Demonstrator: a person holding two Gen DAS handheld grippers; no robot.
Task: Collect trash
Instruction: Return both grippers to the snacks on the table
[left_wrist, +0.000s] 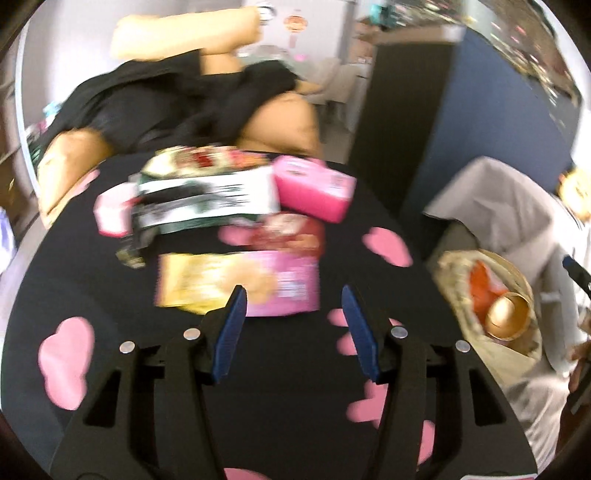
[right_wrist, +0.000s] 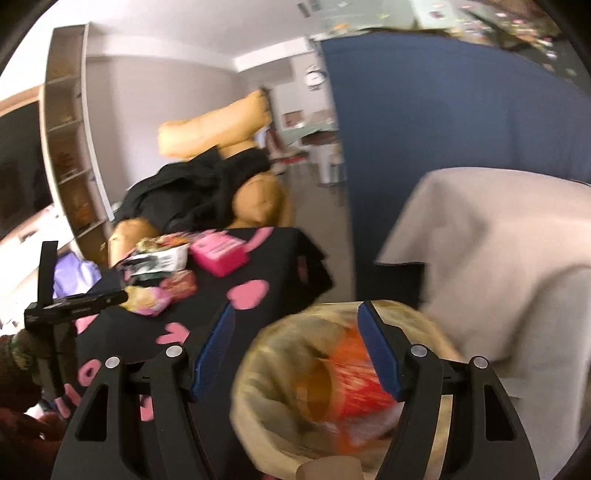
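Snack litter lies on a table under a black cloth with pink hearts (left_wrist: 110, 258). There is a pink and yellow packet (left_wrist: 207, 280), a red packet (left_wrist: 295, 232), a white and black box (left_wrist: 207, 199) and a pink box (left_wrist: 314, 192). My left gripper (left_wrist: 293, 291) hangs open just before the pink and yellow packet, with nothing between its pads. It also shows from the side as the left gripper (right_wrist: 122, 295) in the right wrist view. My right gripper (right_wrist: 295, 306) is open above the lined trash bin (right_wrist: 258, 354). The bin holds an orange wrapper (right_wrist: 354, 384) and a round cup (left_wrist: 508, 314).
A large stuffed bear (right_wrist: 258, 199) draped in black cloth lies behind the table. A blue partition (right_wrist: 443, 110) and a grey covered seat (right_wrist: 498, 258) stand to the right of the bin. A shelf unit (right_wrist: 70, 147) rises at the left.
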